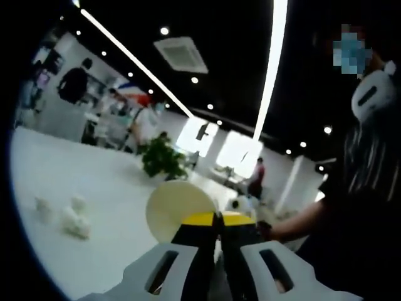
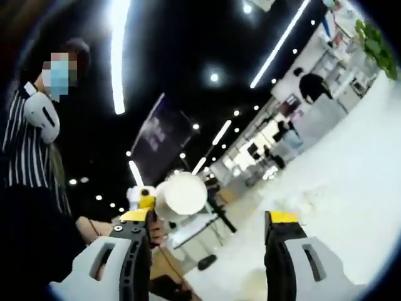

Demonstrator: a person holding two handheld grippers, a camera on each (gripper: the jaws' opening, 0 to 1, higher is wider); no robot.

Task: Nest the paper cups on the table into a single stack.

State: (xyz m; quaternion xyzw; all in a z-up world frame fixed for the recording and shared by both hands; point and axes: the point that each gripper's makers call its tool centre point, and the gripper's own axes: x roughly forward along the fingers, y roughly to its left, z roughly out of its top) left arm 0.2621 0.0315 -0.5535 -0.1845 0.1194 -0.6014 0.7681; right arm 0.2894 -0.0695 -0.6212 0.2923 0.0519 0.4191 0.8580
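Left hand-held gripper (image 1: 218, 221) pinches a paper cup (image 1: 177, 210) by its thin rim, raised over the white counter (image 1: 75, 169); right hand-held gripper (image 2: 210, 222) spread, nothing held; cup light, crushable, so grip the wall gently

Leafy plant (image 1: 161, 158) on white table (image 1: 94, 182); ceiling vent (image 1: 182, 54) between light strips (image 1: 270, 69); striped-shirted person (image 2: 28, 157) close by.

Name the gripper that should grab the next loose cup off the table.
Probably right. The right gripper stands open and empty, while the left gripper is shut on a paper cup.
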